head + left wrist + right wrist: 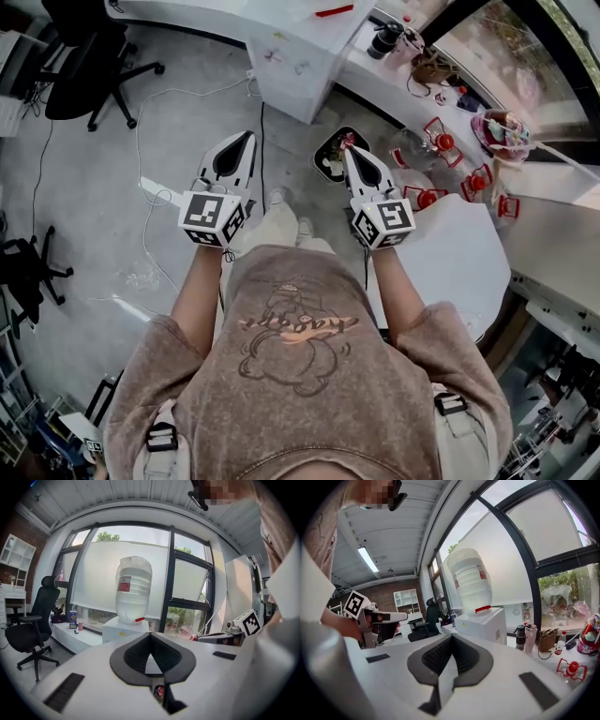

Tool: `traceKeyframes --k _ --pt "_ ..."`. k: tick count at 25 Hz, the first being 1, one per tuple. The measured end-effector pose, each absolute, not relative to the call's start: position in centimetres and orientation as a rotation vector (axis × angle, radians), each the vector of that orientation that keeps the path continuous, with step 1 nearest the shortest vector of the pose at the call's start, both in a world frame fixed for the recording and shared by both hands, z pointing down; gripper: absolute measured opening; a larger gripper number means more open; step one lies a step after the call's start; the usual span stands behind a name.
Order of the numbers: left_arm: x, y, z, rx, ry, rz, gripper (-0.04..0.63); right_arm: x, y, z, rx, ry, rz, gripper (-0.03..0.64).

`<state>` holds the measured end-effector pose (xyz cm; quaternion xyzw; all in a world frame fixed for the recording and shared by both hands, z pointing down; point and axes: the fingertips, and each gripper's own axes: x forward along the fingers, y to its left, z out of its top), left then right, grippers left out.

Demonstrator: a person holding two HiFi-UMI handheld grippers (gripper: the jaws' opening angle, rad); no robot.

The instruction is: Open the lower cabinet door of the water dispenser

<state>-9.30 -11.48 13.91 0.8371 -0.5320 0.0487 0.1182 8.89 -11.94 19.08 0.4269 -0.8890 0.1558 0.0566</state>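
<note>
Left tongs (247, 139) and right tongs (350, 152) are each pressed together with nothing between them, side by side at the centre of the head view; beyond their tips lies grey floor (103, 187); further up, at top centre, stands the white water dispenser (298, 70), well apart from both; in each gripper view it rises mid-frame with its bottle (133, 588) on top; its lower cabinet door cannot be made out.
</note>
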Motion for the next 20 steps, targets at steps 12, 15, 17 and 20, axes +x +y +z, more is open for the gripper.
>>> traceKeyframes --k 12,15,17,20 --pt "-10.6 -18.1 20.1 2.501 -1.474 0.126 0.017 7.8 -17.9 26.5 1.376 -2.646 0.484 0.003" --pt "-10.4 -18.7 22.6 2.518 -1.465 0.154 0.017 8.3 -18.6 28.7 1.391 -2.638 0.483 0.003" --pt "-10.1 -19.1 24.2 2.525 -1.461 0.153 0.017 8.6 -18.8 30.3 1.397 -2.640 0.480 0.003" --pt "-9.7 -19.7 27.3 2.524 -1.462 0.151 0.017 9.2 -19.0 33.1 1.406 -2.647 0.485 0.003"
